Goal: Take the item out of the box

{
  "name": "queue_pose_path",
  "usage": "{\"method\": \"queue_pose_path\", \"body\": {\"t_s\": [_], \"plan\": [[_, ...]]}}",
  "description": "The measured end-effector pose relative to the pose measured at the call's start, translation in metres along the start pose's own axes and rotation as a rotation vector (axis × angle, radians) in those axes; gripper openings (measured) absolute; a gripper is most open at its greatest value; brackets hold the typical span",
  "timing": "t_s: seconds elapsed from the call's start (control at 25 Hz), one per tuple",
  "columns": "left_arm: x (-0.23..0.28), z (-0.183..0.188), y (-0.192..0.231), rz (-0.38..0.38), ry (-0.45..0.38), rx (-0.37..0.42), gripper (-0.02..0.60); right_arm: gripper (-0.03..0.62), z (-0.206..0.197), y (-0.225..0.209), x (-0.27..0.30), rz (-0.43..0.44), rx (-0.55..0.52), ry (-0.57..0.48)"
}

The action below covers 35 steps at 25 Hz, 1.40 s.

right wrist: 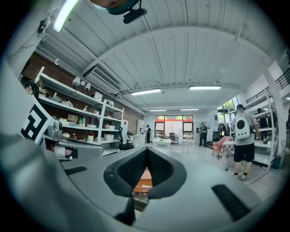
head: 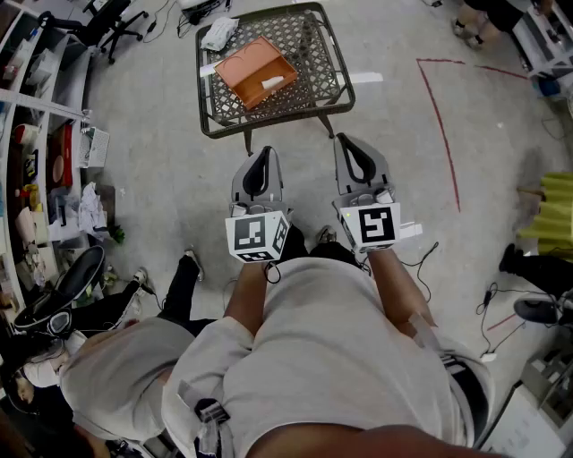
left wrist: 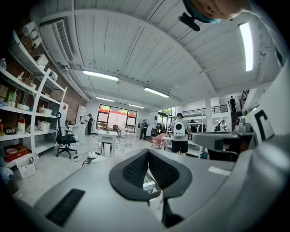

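Observation:
An orange box [head: 255,72] sits on a dark metal mesh table [head: 331,94] at the top of the head view, with a small white item [head: 272,82] lying in it. Both grippers are held level side by side, short of the table's near edge and apart from the box. My left gripper [head: 264,154] has its jaws shut with nothing between them, and so does my right gripper [head: 347,141]. In the left gripper view the left gripper [left wrist: 148,152] shows its tips meeting. Under the right gripper [right wrist: 147,150], closed in its own view, a piece of the orange box [right wrist: 143,178] shows.
A crumpled white cloth [head: 218,33] lies on the table's far left corner. Shelves [head: 36,134] with clutter line the left side, with an office chair [head: 107,22] beyond. A red line [head: 439,116] runs across the floor at right. A person with a backpack [right wrist: 244,131] stands farther off.

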<state>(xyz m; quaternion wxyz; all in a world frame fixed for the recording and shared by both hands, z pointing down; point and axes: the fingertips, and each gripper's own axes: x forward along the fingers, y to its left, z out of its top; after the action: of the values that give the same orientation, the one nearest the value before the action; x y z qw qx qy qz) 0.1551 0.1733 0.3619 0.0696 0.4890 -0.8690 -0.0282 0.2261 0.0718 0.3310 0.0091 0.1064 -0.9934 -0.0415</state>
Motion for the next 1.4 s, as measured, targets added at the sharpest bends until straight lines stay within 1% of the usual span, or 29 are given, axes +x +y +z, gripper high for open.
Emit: {"method": "queue_pose_path", "body": {"t_s": [0.2, 0.44, 0.6, 0.88, 1.04, 1.2, 1.28, 1.4], "plan": [[0.008, -0.004, 0.021, -0.003, 0.013, -0.007, 0.009, 0.003, -0.003, 0.008, 0.022, 0.009, 0.017, -0.005], [0.022, -0.010, 0.060, -0.015, 0.036, -0.028, 0.009, 0.005, -0.002, 0.025, 0.066, 0.020, 0.008, -0.010], [0.030, -0.008, 0.091, -0.023, 0.041, -0.042, 0.009, 0.005, -0.003, 0.041, 0.095, 0.022, -0.005, 0.004], [0.042, -0.008, 0.138, -0.065, 0.061, -0.060, 0.009, 0.005, 0.005, 0.074, 0.146, 0.029, -0.017, 0.022], [0.041, -0.007, 0.157, -0.112, 0.071, -0.073, 0.009, 0.005, 0.010, 0.088, 0.165, 0.021, -0.052, 0.014], [0.038, -0.011, 0.173, -0.159, 0.094, -0.099, 0.009, 0.005, 0.006, 0.101, 0.178, 0.011, -0.052, 0.051], [0.037, -0.014, 0.180, -0.163, 0.098, -0.104, 0.009, 0.005, 0.004, 0.104, 0.183, 0.008, -0.060, 0.059], [0.037, -0.018, 0.190, -0.151, 0.101, -0.118, 0.009, 0.005, 0.001, 0.111, 0.191, 0.027, -0.075, 0.073]]}}
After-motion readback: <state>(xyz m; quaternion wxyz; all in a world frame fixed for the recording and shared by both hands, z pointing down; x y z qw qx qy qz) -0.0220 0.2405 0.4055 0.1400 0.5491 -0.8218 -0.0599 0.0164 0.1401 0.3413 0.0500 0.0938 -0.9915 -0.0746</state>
